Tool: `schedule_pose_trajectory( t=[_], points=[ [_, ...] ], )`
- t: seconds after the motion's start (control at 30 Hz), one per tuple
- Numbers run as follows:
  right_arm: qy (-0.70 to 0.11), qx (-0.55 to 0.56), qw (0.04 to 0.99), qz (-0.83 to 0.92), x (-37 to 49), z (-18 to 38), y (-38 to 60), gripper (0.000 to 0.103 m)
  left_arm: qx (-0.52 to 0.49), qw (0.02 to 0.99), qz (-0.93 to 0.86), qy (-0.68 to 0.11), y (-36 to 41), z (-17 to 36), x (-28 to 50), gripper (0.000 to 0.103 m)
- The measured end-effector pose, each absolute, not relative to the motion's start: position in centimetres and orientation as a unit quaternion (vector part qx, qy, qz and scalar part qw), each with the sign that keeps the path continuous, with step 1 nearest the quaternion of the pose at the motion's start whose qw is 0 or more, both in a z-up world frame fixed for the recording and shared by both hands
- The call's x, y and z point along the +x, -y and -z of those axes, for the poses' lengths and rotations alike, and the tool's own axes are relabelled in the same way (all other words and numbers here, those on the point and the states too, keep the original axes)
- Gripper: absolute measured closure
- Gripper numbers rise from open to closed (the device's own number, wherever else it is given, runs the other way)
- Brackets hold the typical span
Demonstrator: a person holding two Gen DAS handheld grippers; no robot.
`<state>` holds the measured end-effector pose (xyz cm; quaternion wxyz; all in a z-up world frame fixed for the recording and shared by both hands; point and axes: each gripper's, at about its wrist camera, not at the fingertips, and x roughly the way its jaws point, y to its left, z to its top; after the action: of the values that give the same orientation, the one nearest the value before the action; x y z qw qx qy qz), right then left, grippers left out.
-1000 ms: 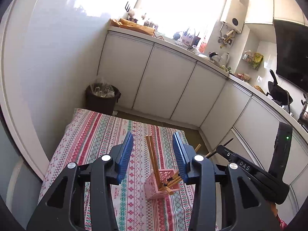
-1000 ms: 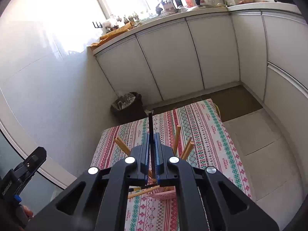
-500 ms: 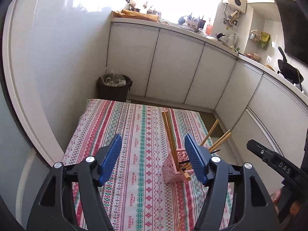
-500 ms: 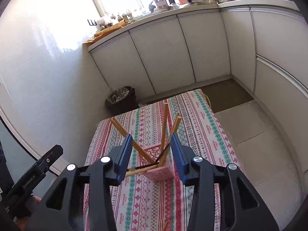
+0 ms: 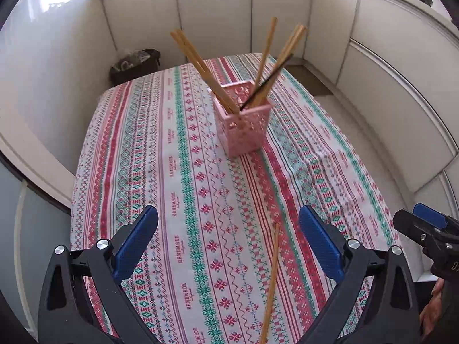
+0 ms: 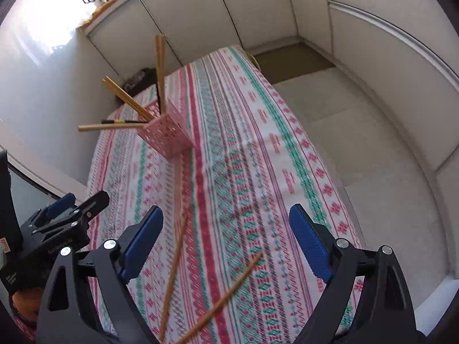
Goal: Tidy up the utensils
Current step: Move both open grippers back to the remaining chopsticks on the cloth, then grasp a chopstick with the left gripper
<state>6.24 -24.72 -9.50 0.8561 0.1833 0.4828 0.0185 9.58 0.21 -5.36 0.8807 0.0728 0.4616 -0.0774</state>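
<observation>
Left claw: jaws wide apart, just been opening, gripping nothing. One loose wooden chopstick lies flat on the cloth in the gap between its blue pads, nearer the right pad, touching neither.

Right claw: jaws also spread wide, just been opening, empty. Two loose chopsticks lie on the cloth below it: one close to the left pad, running toward 12 o'clock; the second slanted toward 2 o'clock. Their near ends converge at the bottom edge of the view.

Outward at 12 o'clock from the left claw: one pink perforated basket standing upright on the counter, which is covered in a red, green and white striped cloth. Sticks standing in the basket, left-wrist view: about five wooden chopsticks, fanned out, two leaning toward 11 o'clock, the others toward 1; plus one thin dark stick among the latter.

Beyond the counter at 11 o'clock: one dark waste bin on the floor, against white cabinets.

At 3 o'clock in the left-wrist view, the other claw's tip enters the picture.
</observation>
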Motion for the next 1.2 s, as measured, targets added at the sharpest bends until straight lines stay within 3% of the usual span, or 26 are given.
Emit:
schedule_pose_trajectory(
  t=[0.2, 0.53, 0.67, 0.77, 0.83, 0.9, 0.93, 1.2],
  points=[
    [-0.514, 0.179, 0.839, 0.004, 4.1, 12.3, 26.5, 0.014, 0.108, 0.861, 0.099, -0.487, 2.2, 7.4, 9.1, 0.007],
    [-0.557, 0.200, 0.806, 0.008, 3.6, 15.0, 28.5, 0.015, 0.117, 0.765, 0.135, -0.619, 4.2, 15.0, 10.8, 0.010],
    [-0.569, 0.217, 0.793, 0.004, 3.6, 15.6, 29.0, 0.014, 0.135, 0.760, 0.126, -0.623, 4.9, 16.4, 11.1, 0.024],
    [-0.571, 0.216, 0.792, 0.002, 3.5, 15.6, 28.9, 0.014, 0.141, 0.755, 0.129, -0.627, 5.4, 17.1, 11.5, 0.052],
    [-0.573, 0.214, 0.791, 0.002, 3.5, 15.7, 28.9, 0.015, 0.128, 0.756, 0.143, -0.626, 5.7, 17.1, 11.9, 0.064],
    [-0.574, 0.214, 0.790, 0.002, 3.5, 15.8, 28.9, 0.014, 0.124, 0.756, 0.153, -0.624, 5.8, 17.1, 12.2, 0.091],
    [-0.575, 0.214, 0.789, 0.003, 3.6, 15.8, 28.9, 0.015, 0.123, 0.757, 0.157, -0.622, 5.8, 17.0, 12.2, 0.096],
    [-0.602, 0.253, 0.757, 0.000, 4.3, 17.0, 28.6, 0.015, 0.074, 0.770, 0.184, -0.607, 4.1, 15.2, 12.6, 0.099]
  ],
)
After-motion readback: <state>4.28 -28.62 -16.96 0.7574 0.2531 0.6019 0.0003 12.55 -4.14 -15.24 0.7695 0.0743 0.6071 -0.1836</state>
